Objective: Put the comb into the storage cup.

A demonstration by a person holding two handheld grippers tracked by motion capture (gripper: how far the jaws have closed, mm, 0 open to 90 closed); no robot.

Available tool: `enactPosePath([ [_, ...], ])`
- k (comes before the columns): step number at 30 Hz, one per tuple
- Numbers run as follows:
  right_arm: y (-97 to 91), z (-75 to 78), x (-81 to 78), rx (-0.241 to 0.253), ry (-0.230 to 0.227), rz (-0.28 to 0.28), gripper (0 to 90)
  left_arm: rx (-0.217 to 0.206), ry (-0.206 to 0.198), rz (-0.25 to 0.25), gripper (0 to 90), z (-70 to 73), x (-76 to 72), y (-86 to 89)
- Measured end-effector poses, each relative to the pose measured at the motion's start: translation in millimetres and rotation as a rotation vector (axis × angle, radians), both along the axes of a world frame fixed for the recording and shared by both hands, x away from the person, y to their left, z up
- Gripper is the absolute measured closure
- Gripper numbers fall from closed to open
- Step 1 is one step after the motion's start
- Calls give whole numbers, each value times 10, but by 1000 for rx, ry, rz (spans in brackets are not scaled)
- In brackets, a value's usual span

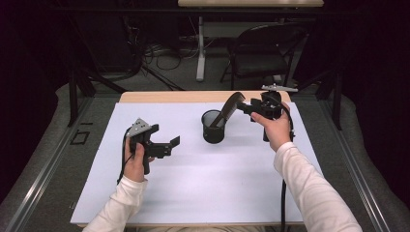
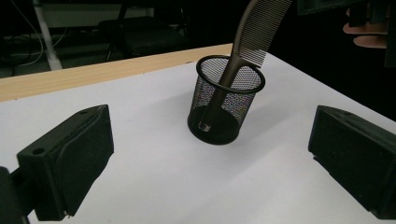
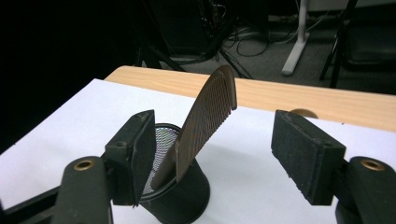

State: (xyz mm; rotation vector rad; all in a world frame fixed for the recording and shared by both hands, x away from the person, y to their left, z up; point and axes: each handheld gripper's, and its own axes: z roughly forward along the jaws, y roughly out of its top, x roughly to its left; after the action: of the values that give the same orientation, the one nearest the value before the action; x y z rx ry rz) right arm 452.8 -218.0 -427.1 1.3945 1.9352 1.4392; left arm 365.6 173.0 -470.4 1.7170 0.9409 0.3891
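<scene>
right gripper held above the white sheet, jaws wide apart, gripping nothing; the comb stands between them, apparently untouched. comb's handle end sits in the black mesh cup, long axis leaning up and toward the right gripper, toothed end uppermost. cup stands mid-table, well clear of the wooden far edge. left gripper, jaws also wide, hangs left of the cup with open sheet all round.

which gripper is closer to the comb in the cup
Right. The right gripper is open right beside the comb top; the left gripper is open, off to the mesh cup's left.
</scene>
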Motion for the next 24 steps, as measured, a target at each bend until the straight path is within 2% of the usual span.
enactPosePath([
  [3, -16, 6, -42, -15, -16, 6, 304, 1, 5, -3, 5, -1, 2, 3],
  [7, -23, 23, -94, -10, -32, 13, 275, 4, 9, -7, 5, 0, 2, 3],
  [10, -20, 36, -132, -1, -24, 30, 267, 9, 16, -5, 5, 2, 0, 9],
  [14, 23, 44, -197, -51, -16, 48, 224, 4, 16, -5, 5, 3, 4, 19],
  [24, 153, 61, -364, -144, -72, 76, 140, 3, 14, 0, 5, 16, 2, 37],
])
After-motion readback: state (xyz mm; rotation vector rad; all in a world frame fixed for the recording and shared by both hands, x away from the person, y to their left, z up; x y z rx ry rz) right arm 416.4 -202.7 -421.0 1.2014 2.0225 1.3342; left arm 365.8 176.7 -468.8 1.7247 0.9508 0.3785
